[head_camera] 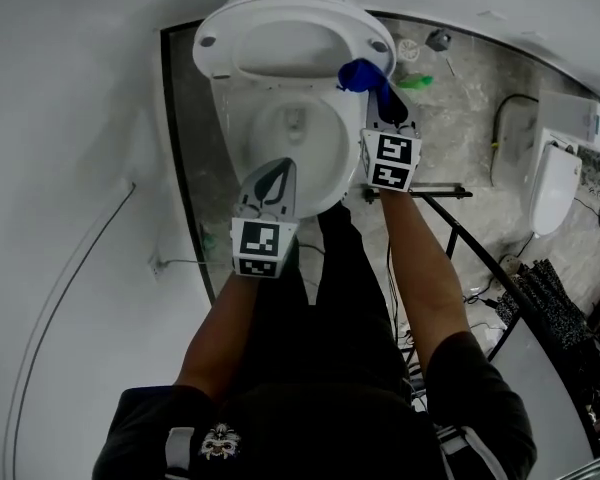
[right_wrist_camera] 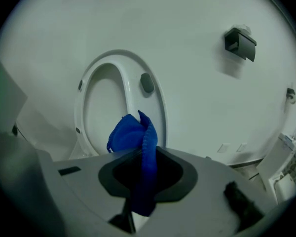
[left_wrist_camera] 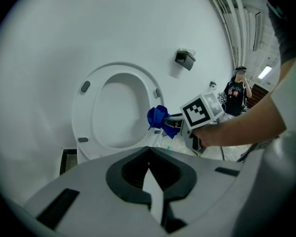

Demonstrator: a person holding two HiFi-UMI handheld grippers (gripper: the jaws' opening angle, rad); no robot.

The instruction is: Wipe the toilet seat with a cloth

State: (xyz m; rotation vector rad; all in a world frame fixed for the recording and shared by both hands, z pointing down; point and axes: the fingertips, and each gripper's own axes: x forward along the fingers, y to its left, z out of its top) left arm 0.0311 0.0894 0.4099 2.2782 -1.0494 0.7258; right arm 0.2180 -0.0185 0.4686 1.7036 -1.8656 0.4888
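The white toilet's seat (head_camera: pixel 285 16) stands raised against the wall, above the open bowl (head_camera: pixel 298 133). My right gripper (head_camera: pixel 378 96) is shut on a blue cloth (head_camera: pixel 362 74), which is bunched against the raised seat's right edge. In the right gripper view the cloth (right_wrist_camera: pixel 134 136) sticks out of the jaws in front of the seat ring (right_wrist_camera: pixel 158 100). My left gripper (head_camera: pixel 276 168) hovers over the bowl's front left rim, shut with nothing in it. The left gripper view shows the seat (left_wrist_camera: pixel 86 112), the cloth (left_wrist_camera: pixel 160 118) and the right gripper's marker cube (left_wrist_camera: pixel 201 110).
A second white toilet (head_camera: pixel 553 186) stands at the right, on a marbled floor with cables and a black rack (head_camera: pixel 477 256). A dark box (right_wrist_camera: pixel 240 44) is fixed to the wall. A person (left_wrist_camera: pixel 235 90) stands in the background. White wall curves round the left side.
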